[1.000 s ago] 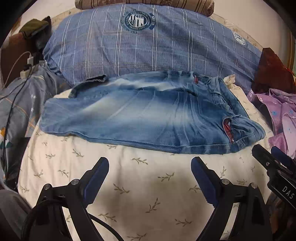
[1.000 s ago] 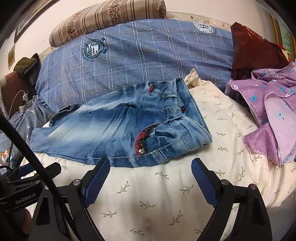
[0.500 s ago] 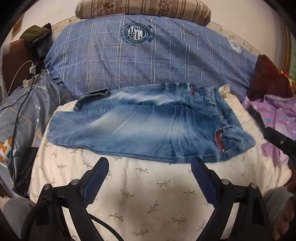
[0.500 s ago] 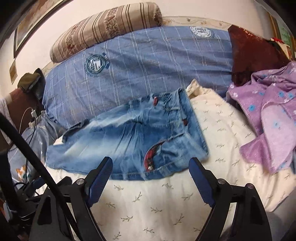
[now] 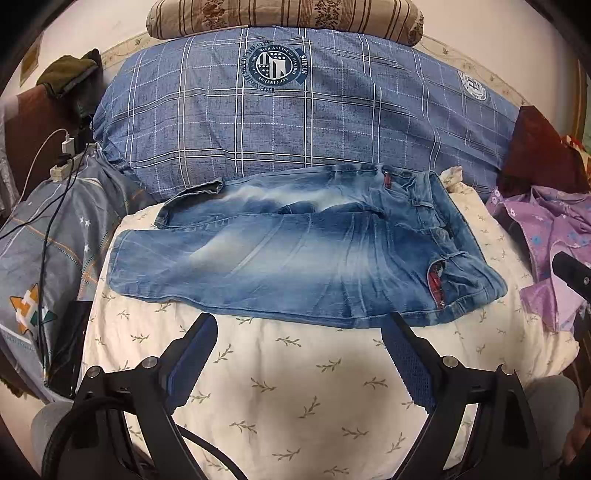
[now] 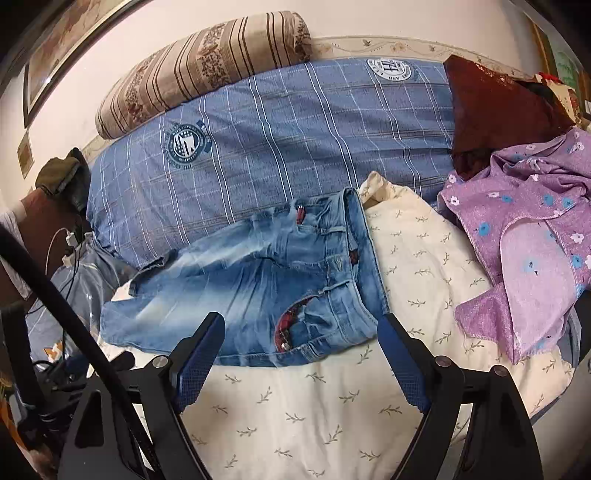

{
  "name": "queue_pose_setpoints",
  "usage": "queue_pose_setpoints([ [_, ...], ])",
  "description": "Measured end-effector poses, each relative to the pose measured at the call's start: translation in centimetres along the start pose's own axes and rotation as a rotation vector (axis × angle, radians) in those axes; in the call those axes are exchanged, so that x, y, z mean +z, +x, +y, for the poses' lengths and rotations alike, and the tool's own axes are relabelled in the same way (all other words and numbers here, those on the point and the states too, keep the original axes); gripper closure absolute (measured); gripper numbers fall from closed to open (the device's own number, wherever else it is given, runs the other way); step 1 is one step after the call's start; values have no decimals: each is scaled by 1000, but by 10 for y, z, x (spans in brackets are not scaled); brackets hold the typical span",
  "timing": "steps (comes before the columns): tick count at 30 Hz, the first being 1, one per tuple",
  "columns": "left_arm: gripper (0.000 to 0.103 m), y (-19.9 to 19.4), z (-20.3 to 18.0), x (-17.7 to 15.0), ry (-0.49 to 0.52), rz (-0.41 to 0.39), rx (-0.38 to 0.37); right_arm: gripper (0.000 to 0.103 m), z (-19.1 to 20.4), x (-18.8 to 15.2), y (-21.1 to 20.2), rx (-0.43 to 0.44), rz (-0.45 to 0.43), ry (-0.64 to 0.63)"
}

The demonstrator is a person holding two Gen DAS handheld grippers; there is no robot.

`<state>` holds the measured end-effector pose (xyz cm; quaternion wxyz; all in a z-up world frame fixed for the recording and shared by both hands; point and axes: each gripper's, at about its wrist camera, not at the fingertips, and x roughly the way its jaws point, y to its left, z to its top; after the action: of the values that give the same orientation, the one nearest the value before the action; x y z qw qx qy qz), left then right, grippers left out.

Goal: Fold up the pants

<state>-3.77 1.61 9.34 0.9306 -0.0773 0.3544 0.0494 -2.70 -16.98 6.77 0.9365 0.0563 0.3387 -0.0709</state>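
Observation:
Faded blue jeans (image 5: 295,258) lie folded lengthwise on a cream leaf-print sheet (image 5: 295,387), waistband to the right, leg hems to the left. They also show in the right wrist view (image 6: 251,295). My left gripper (image 5: 299,332) is open and empty, held back above the sheet just in front of the jeans' near edge. My right gripper (image 6: 299,332) is open and empty, in front of the waistband end with its red-lined pocket (image 6: 288,325).
A large blue plaid pillow (image 5: 295,122) lies behind the jeans, a striped bolster (image 5: 284,14) on top. Purple floral clothing (image 6: 524,240) and a dark red cushion (image 6: 498,107) sit right. Grey bedding and charger cables (image 5: 55,192) lie left.
Both grippers have pulled back and risen from the jeans, so more of the bed shows. Both stayed open. The jeans have not moved.

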Motion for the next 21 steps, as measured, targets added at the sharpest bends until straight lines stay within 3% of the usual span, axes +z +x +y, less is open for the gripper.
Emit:
queue_pose_setpoints([
  [7, 12, 15, -10, 1, 10, 42, 15, 17, -9, -2, 16, -2, 29, 3],
  [15, 12, 49, 1, 4, -55, 113, -22, 17, -32, 11, 47, -10, 80, 55],
  [20, 12, 86, 11, 16, -118, 189, -112, 13, -51, 25, 91, 1, 172, 92],
  [21, 12, 99, 15, 20, -149, 224, -148, 13, -58, 26, 112, -20, 228, 107],
])
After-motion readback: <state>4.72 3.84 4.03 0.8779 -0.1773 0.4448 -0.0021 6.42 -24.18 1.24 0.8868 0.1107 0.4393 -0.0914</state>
